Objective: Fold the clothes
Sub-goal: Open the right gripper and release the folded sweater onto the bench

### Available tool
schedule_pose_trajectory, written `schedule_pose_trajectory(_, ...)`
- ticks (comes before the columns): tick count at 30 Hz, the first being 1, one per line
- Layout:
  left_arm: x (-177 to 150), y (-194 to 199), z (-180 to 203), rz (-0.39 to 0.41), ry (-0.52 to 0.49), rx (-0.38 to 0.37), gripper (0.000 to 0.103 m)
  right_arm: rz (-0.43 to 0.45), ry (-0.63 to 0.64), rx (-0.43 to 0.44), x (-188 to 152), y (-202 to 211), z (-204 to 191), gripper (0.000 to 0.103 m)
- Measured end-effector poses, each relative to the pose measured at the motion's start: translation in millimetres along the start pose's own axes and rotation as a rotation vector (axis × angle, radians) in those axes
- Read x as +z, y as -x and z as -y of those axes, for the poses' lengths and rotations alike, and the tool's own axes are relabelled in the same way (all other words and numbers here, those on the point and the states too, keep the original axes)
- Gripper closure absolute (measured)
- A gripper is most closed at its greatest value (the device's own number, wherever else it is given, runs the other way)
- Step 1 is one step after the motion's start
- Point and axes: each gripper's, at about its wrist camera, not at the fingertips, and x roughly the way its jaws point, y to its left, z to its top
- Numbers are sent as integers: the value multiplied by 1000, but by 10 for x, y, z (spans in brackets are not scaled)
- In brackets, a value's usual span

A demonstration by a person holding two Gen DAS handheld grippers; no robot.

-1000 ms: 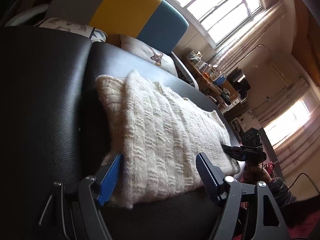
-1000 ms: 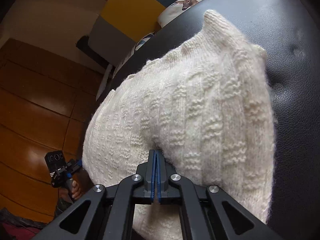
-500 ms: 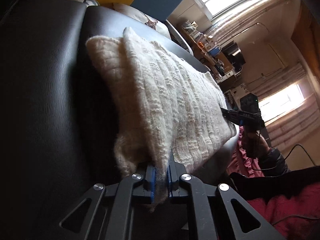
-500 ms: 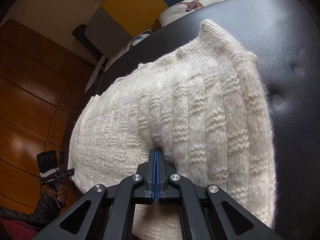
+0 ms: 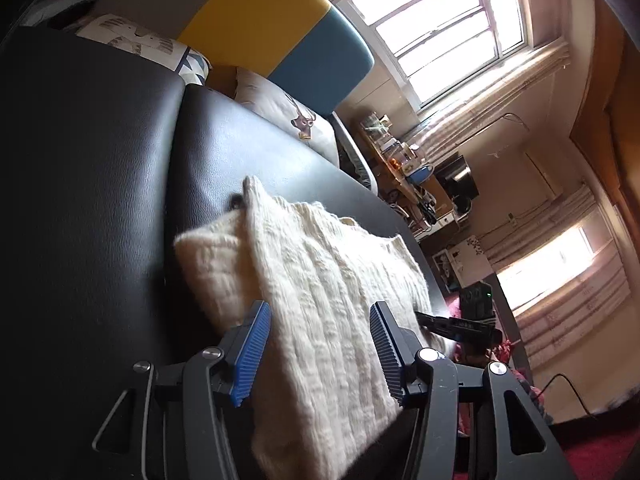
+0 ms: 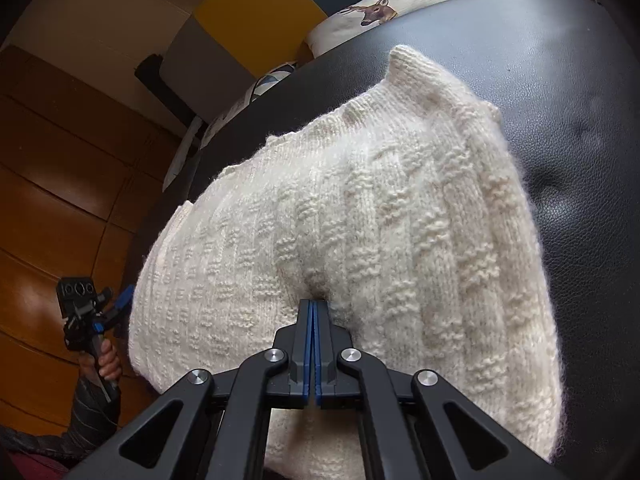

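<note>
- Black leather sofa seat (image 5: pixel 100 184) fills most of both views, with a deer-print cushion (image 6: pixel 372 4) and a yellow and blue backrest (image 5: pixel 280 28) at its far end, bright windows (image 5: pixel 436 20) beyond.
- On that seat lies the folded cream knitted sweater (image 6: pixel 360 220), its near edge hanging a little past the seat's front.
- My left hand-held gripper (image 5: pixel 320 354) is spread wide, released; its blue ribbed pads (image 5: pixel 252 356) stand either side of the sweater's near end, the knit passing between them. I cannot tell whether either pad touches the wool.
- My right hand-held gripper (image 6: pixel 312 320) is clenched, the two blue pads pressed together with the tips dug into a pinch of the knit at the sweater's near side; the fabric puckers right at the tips.
- In the right wrist view the sweater's long axis runs from about 8 o'clock to 2 o'clock, with a small peaked corner pointing toward 12 o'clock at the far end.
- In the left wrist view the ribs run from the near end at 6 o'clock away toward 1 o'clock.
- Seen from the right wrist, my left hand (image 6: pixel 106 360) grips its handle at 8 o'clock, just beside the sweater's edge.
</note>
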Motion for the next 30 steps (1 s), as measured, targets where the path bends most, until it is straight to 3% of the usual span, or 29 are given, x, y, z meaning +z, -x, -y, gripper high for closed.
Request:
schedule_pose_trajectory(4, 122, -244, -123, -51, 35, 31, 58, -25, 104, -101, 62, 10, -193, 100)
schedule_pose_trajectory(5, 130, -261, -97, -52, 20, 39, 87, -32, 136, -132, 78, 20, -239, 100)
schedule_pose_trajectory(6, 122, -225, -53, -32, 17, 35, 98, -42, 169, -163, 72, 9, -291, 100)
schedule_pose_trajectory(8, 77, -96, 52, 24, 7, 29, 98, -60, 226, -216, 56, 24, -313, 99)
schedule_pose_trajectory(11, -49, -11, -59, 46, 38, 166, 98, -58, 275, -255, 17, 15, -314, 99)
schedule_pose_trajectory(12, -100, -54, -187, 23, 68, 222, 98, -49, 273, -253, 6, -1, -311, 99)
schedule_pose_trajectory(14, -161, -72, -279, 23, 100, 228, 98, -34, 271, -237, -12, -16, -297, 99)
schedule_pose_trajectory(17, -142, -44, -220, 41, 97, 233, 96, -18, 243, -225, -25, -2, -252, 99)
schedule_pose_trajectory(20, -74, 25, -16, 73, 40, 324, 92, -7, 222, -210, -32, 3, -207, 99)
schedule_pose_trajectory(22, -16, 109, 156, 126, -5, 328, 91, -6, 217, -207, -33, 18, -186, 99)
schedule_pose_trajectory(26, 78, -37, 397, 118, -69, 266, 71, -19, 203, -211, 16, 17, -228, 99)
schedule_pose_trajectory(27, 106, -130, 440, 100, -88, 270, 71, -7, 214, -208, 47, 42, -270, 93)
schedule_pose_trajectory(28, 125, -216, 468, 85, -97, 269, 71, 5, 226, -204, 77, 67, -311, 80)
schedule_pose_trajectory(30, 163, -364, 511, 61, -110, 261, 71, 25, 266, -211, 170, 110, -410, 77)
